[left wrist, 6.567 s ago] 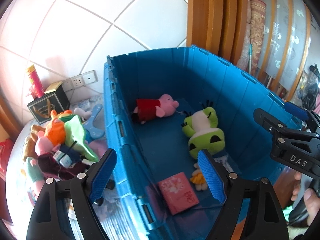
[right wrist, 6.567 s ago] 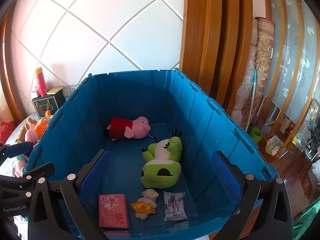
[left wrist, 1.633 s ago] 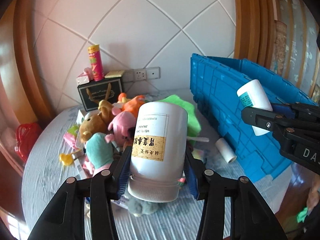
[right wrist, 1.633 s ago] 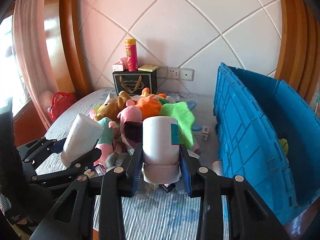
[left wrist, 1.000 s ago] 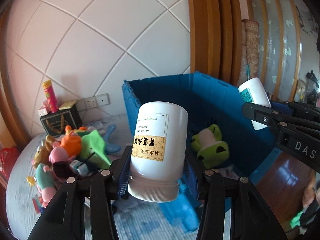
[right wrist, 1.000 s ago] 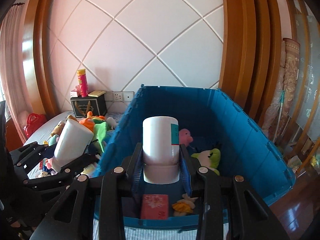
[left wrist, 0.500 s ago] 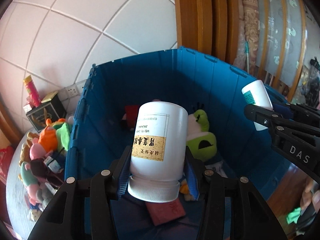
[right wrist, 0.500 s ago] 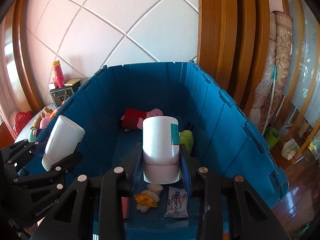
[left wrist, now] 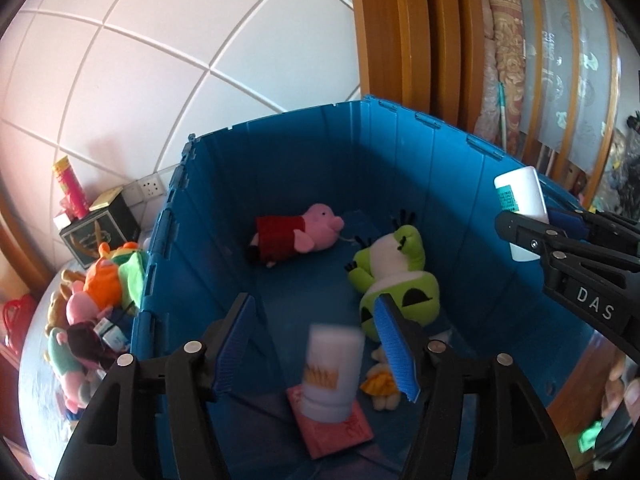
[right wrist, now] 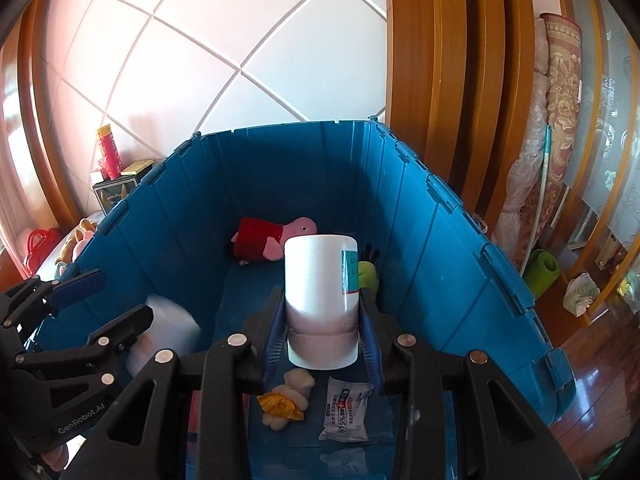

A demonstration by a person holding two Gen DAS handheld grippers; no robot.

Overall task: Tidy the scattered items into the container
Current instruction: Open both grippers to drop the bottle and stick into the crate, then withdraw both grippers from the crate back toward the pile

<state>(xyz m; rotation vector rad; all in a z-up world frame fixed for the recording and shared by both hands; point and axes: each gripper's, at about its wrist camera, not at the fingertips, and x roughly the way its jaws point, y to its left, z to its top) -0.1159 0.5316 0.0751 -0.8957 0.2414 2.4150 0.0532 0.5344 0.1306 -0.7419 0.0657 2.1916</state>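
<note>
With the left hand-held gripper [left wrist: 316, 344] spread and its white jar [left wrist: 331, 372] dropping blurred below, lower the right hand-held gripper [right wrist: 322, 334], pinching the white bottle [right wrist: 320, 300], inside the blue container [right wrist: 460, 240] before parting over the bare floor ahead.

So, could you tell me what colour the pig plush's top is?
Red; the pig plush shows best in the left wrist view.

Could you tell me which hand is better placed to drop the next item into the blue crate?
Right. The right tongs are shut on a white bottle above the blue crate; the left tongs are open, their blurred bottle already released.
</note>
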